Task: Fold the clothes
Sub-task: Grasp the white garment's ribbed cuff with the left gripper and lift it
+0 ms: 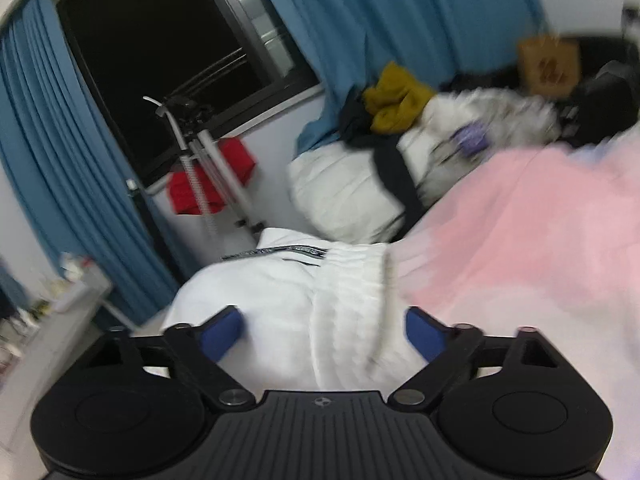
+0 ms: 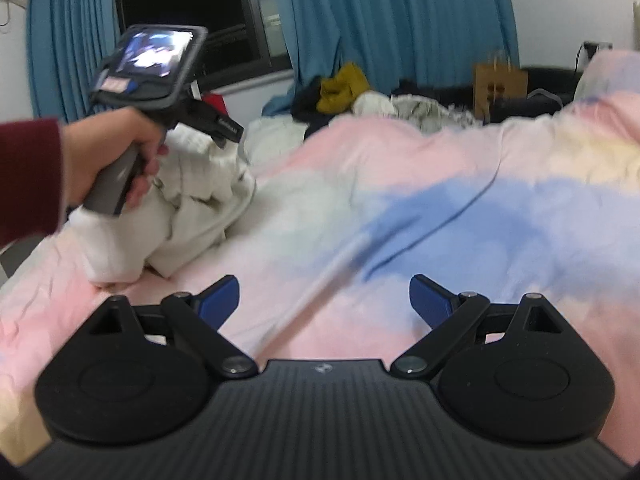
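Note:
A white garment (image 1: 304, 300) with a ribbed hem and a dark striped band lies bunched at the edge of the pink bedspread (image 1: 520, 240). My left gripper (image 1: 324, 332) is open, its blue-padded fingers (image 1: 222, 334) spread just over the garment. In the right wrist view the same garment (image 2: 180, 208) sits crumpled at the left of the bed, under the hand-held left gripper (image 2: 236, 138). My right gripper (image 2: 324, 300) is open and empty above the pastel bedspread (image 2: 460, 220). A white cord (image 2: 320, 280) runs between its fingers.
A heap of clothes and bedding (image 1: 400, 160) with a mustard piece (image 1: 396, 100) lies at the bed's far side. A paper bag (image 2: 500, 84) stands behind. A drying rack with red cloth (image 1: 208, 176) stands by the dark window and blue curtains (image 2: 380, 20).

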